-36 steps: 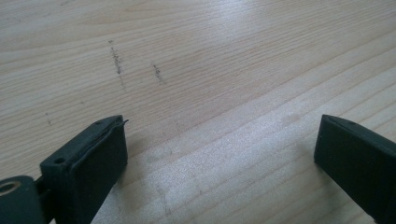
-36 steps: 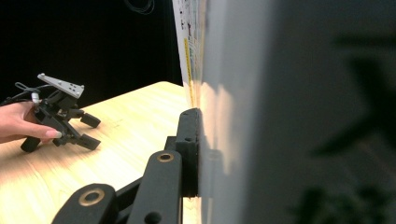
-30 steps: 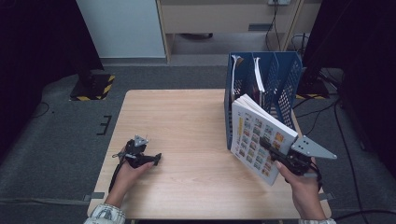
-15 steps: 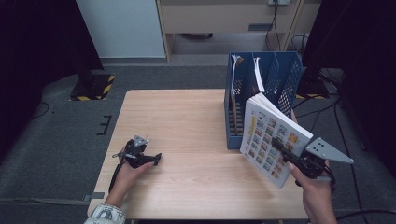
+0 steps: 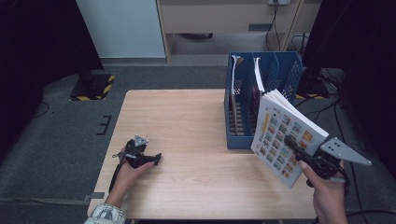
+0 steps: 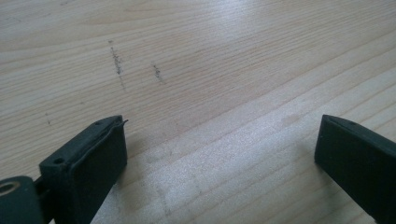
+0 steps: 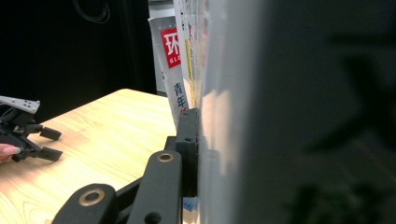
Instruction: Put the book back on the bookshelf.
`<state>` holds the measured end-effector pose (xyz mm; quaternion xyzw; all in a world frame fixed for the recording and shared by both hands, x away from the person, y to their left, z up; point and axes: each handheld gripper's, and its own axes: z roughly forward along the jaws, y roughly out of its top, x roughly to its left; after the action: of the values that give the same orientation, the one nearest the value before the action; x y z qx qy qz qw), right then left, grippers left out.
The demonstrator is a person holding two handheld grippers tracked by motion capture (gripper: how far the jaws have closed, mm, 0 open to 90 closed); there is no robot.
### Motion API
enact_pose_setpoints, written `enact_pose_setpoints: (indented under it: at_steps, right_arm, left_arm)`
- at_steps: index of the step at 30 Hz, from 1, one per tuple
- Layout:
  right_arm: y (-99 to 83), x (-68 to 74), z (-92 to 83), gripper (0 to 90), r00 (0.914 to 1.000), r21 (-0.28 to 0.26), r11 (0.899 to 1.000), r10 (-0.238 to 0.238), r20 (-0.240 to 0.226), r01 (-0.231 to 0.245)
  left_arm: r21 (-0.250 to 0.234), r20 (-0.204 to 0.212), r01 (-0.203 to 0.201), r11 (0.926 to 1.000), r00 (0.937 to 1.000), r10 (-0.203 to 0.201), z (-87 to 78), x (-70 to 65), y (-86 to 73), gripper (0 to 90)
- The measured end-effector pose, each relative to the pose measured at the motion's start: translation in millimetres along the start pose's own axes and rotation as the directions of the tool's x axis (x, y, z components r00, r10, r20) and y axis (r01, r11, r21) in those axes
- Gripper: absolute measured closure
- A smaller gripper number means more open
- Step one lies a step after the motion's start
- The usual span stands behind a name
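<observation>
High view looks down and forward over my table (image 5: 187, 121). My left gripper view sits close above the wood. My right gripper view faces across the tabletop both share.

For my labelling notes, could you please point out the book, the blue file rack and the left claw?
book (image 5: 280, 133), high view, on its picture-grid cover.
blue file rack (image 5: 239, 140), high view, on its front lower wall.
left claw (image 5: 156, 159), high view, midway between its fingertips, low over the table.
</observation>
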<state>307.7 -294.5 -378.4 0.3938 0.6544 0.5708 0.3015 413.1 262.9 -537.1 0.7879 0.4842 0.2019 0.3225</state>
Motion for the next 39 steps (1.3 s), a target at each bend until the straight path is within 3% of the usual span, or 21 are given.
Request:
enact_pose_setpoints:
  at_steps: [15,25,39]
  right_arm:
    - [21.4,-1.3,-8.4,73.8,0.9992,0.008,1.0,-0.013,0.037,0.013]
    - [43.1,-8.0,-11.9,73.9,0.9966,-0.037,0.999,-0.004,0.082,0.007]
    - [62.6,-21.0,6.2,73.9,0.9897,-0.06,0.998,0.01,0.142,-0.002]
  left_arm:
    - [0.002,-0.001,0.0,1.0,1.0,0.0,0.4,-0.1,0.4,1.5]
    - [0.002,-0.001,0.0,1.0,1.0,0.0,0.4,-0.1,0.4,1.5]
    - [0.002,-0.001,0.0,1.0,1.0,0.0,0.4,-0.2,0.4,1.4]
